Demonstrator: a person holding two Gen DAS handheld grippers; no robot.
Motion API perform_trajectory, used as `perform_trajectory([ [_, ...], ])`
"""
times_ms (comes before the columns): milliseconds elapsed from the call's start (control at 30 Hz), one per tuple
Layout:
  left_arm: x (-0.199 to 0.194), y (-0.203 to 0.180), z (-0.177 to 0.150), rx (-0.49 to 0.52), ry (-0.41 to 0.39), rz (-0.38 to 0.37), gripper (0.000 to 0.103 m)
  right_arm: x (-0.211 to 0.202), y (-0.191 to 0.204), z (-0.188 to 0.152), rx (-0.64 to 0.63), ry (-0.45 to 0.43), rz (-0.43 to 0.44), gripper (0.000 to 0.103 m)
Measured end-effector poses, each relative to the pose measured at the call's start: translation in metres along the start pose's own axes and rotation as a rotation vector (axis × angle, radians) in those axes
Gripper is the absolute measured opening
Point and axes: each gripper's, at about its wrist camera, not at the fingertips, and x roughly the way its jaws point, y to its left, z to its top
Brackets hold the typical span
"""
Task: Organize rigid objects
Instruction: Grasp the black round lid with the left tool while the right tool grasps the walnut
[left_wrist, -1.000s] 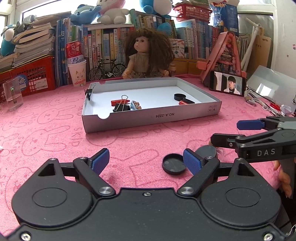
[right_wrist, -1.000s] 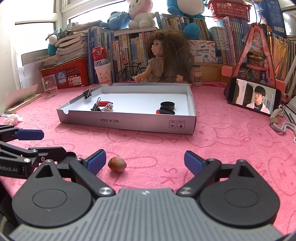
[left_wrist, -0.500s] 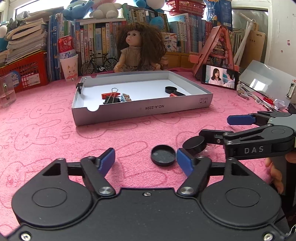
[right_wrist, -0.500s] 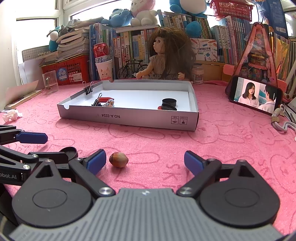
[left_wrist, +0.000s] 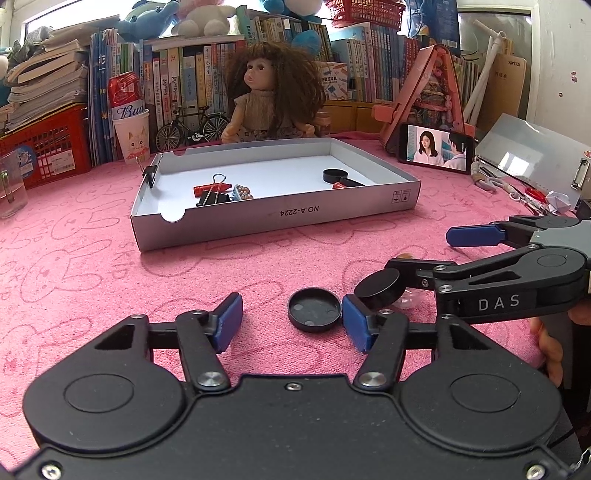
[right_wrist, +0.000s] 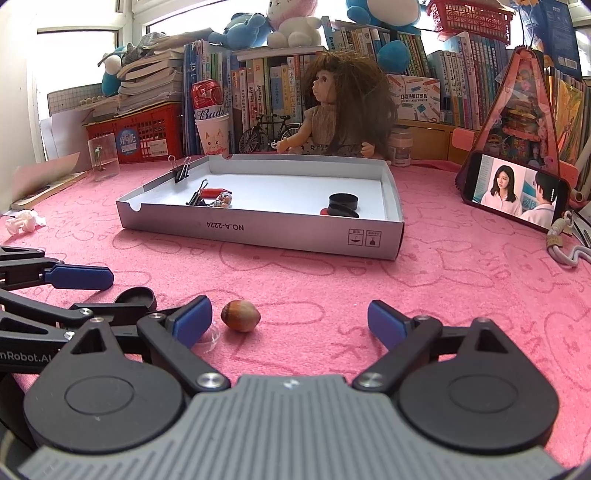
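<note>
The grey cardboard tray sits well beyond on the pink table, so any carry is long. The left gripper has just been closing, released around the upturned black cap, now against its right pad; it may skid sideways. The right gripper gapes empty beside the hazelnut; earlier the cap lay clear.

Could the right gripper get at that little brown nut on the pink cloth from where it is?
Probably yes. The nut lies on bare cloth just ahead of the right gripper, whose jaws stand wide apart. It sits nearer the left pad, so a slight sideways shift would centre it.
</note>
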Motion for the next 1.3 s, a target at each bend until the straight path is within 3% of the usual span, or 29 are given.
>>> perform_trajectory([
  [300,0.002,0.006,0.003,-0.026,-0.011,0.028,0.045,-0.005,-0.001,0.001,-0.018,-0.034,-0.033,0.093],
  [567,0.004,0.007,0.003,-0.017,-0.014,0.043,0.044,-0.003,0.004,-0.001,-0.039,-0.024,0.007,0.082],
  [700,0.004,0.006,0.002,-0.014,-0.015,0.040,0.044,-0.001,0.007,-0.001,-0.053,-0.006,0.014,0.070],
  [967,0.002,0.001,0.000,-0.003,-0.020,0.026,0.041,-0.004,0.007,-0.002,-0.062,0.000,0.021,0.065],
  [1133,0.002,-0.001,-0.001,0.007,-0.026,0.010,0.031,-0.010,0.008,-0.005,-0.077,0.006,0.036,0.044],
  [1300,0.001,-0.002,-0.001,0.001,-0.027,0.011,0.030,-0.011,0.016,-0.006,-0.097,0.002,0.053,0.028],
])
